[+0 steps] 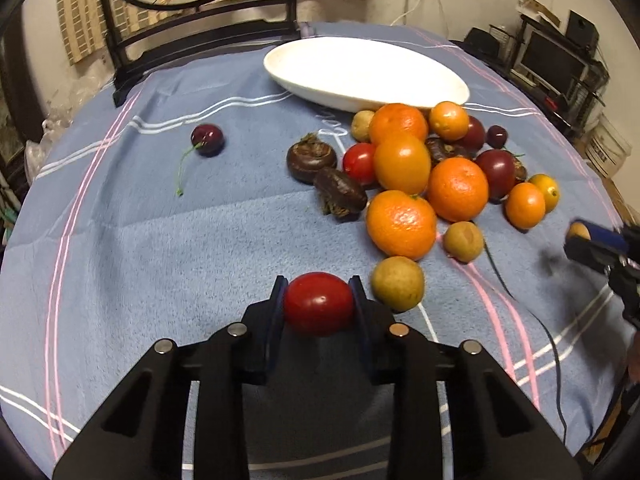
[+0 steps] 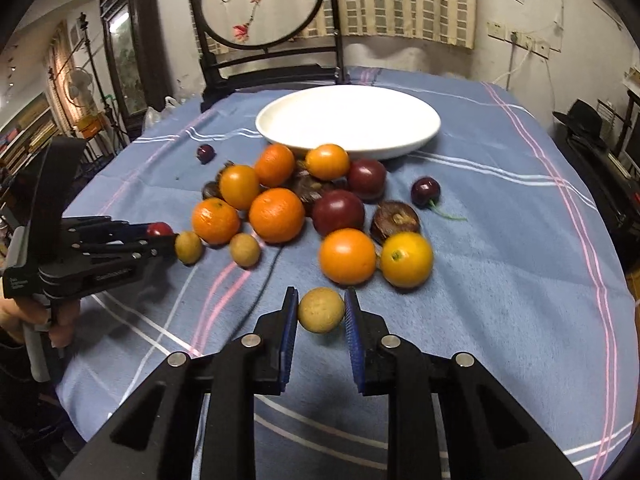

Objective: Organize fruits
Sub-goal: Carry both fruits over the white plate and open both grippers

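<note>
light: dim, warm indoor | glare: white plate (image 1: 360,76) blown out | edges: fisheye-bent, dark corners | blur: slight

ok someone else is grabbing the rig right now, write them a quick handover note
Left tool: shut on a red tomato, low over the cloth.
Right tool: shut on a tan longan, also near the cloth.
White plate: nothing in it yet.
The fruit pile lies on the blue cloth in front of the plate; one cherry sits apart.
Left: everything.
</note>
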Action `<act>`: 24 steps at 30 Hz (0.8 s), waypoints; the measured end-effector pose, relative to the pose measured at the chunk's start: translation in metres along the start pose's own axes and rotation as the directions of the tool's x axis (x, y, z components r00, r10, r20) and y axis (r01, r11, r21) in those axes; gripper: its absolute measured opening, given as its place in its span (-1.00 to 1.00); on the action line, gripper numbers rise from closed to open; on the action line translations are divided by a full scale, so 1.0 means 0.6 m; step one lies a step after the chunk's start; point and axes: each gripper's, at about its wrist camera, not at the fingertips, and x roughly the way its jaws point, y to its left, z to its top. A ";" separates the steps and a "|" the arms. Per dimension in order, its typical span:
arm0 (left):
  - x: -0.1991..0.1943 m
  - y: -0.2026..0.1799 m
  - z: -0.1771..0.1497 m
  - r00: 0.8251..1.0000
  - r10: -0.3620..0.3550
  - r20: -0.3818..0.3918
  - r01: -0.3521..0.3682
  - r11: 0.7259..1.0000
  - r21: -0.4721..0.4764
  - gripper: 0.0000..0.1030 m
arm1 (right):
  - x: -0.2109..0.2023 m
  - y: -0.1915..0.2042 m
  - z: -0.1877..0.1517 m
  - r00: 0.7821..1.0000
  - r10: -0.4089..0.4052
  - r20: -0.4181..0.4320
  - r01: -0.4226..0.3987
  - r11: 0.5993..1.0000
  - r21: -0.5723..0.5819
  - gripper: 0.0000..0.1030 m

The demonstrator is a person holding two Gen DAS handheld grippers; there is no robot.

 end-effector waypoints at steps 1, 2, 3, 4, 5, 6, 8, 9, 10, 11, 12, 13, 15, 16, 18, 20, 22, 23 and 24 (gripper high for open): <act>-0.008 0.002 0.007 1.000 -0.010 0.010 0.010 1.000 0.003 -0.42 | -0.004 -0.001 0.011 1.000 0.010 0.012 -0.010 1.000 0.000 -0.55; -0.020 0.007 0.020 0.999 -0.021 0.031 0.022 1.000 -0.002 -0.42 | -0.007 -0.003 0.024 1.000 0.016 0.026 -0.016 1.000 -0.001 -0.55; -0.029 0.009 0.034 0.998 -0.025 0.050 0.026 1.000 -0.008 -0.42 | -0.009 -0.005 0.040 0.999 0.016 0.043 -0.016 1.000 -0.003 -0.55; -0.036 0.011 0.052 0.997 -0.026 0.070 0.027 1.000 -0.015 -0.41 | -0.009 -0.006 0.062 0.998 0.010 0.063 -0.009 1.000 -0.005 -0.55; -0.043 0.011 0.077 0.995 -0.025 0.096 0.027 0.999 -0.020 -0.41 | -0.007 -0.007 0.078 0.997 0.004 0.078 -0.004 1.000 -0.005 -0.54; -0.045 0.008 0.099 0.993 -0.023 0.118 0.026 0.999 -0.022 -0.41 | 0.000 -0.010 0.109 0.995 0.000 0.103 -0.001 1.000 0.001 -0.54; -0.038 -0.002 0.156 0.986 -0.036 0.164 0.041 0.999 -0.028 -0.41 | 0.025 -0.018 0.152 0.993 -0.001 0.114 -0.001 1.000 0.020 -0.54; -0.028 -0.006 0.178 0.985 -0.037 0.166 0.044 0.998 -0.038 -0.41 | 0.037 -0.023 0.168 0.994 -0.007 0.108 0.003 0.999 0.037 -0.54; -0.009 -0.010 0.208 0.987 -0.030 0.159 0.041 0.997 -0.064 -0.41 | 0.057 -0.030 0.186 0.995 -0.019 0.093 0.013 0.998 0.061 -0.54; 0.006 -0.013 0.227 0.987 -0.035 0.159 0.049 0.995 -0.084 -0.41 | 0.079 -0.038 0.202 0.997 -0.026 0.077 0.020 0.996 0.083 -0.54; 0.022 -0.014 0.243 0.986 -0.045 0.158 0.062 0.993 -0.100 -0.41 | 0.098 -0.044 0.211 0.997 -0.030 0.067 0.023 0.995 0.097 -0.54; 0.042 -0.019 0.260 0.988 -0.044 0.149 0.061 0.992 -0.110 -0.41 | 0.118 -0.052 0.218 0.997 -0.043 0.056 0.037 0.993 0.112 -0.54; 0.081 -0.026 0.285 0.993 -0.025 0.116 0.040 0.991 -0.125 -0.41 | 0.150 -0.065 0.225 0.998 -0.053 0.033 0.048 0.990 0.136 -0.54; 0.100 -0.030 0.290 0.994 -0.035 0.102 0.048 0.991 -0.125 -0.41 | 0.160 -0.071 0.223 0.999 -0.046 0.026 0.042 0.989 0.144 -0.54; 0.122 -0.037 0.292 0.995 -0.044 0.087 0.055 0.991 -0.120 -0.41 | 0.183 -0.083 0.220 0.999 -0.034 0.004 0.033 0.986 0.164 -0.54; 0.138 -0.042 0.292 0.995 -0.046 0.084 0.055 0.992 -0.112 -0.39 | 0.200 -0.093 0.217 1.000 -0.012 -0.026 0.017 0.984 0.177 -0.52; 0.146 -0.045 0.289 0.995 -0.052 0.083 0.062 0.991 -0.122 -0.08 | 0.203 -0.100 0.214 1.000 0.009 -0.022 -0.004 0.980 0.198 -0.24; 0.147 -0.041 0.286 0.995 -0.039 0.091 0.052 0.988 -0.145 0.04 | 0.199 -0.102 0.212 1.000 0.004 -0.009 -0.002 0.978 0.207 -0.19; 0.145 -0.037 0.284 0.995 -0.028 0.099 0.044 0.986 -0.161 0.26 | 0.195 -0.105 0.211 1.000 0.003 0.000 -0.003 0.979 0.205 -0.12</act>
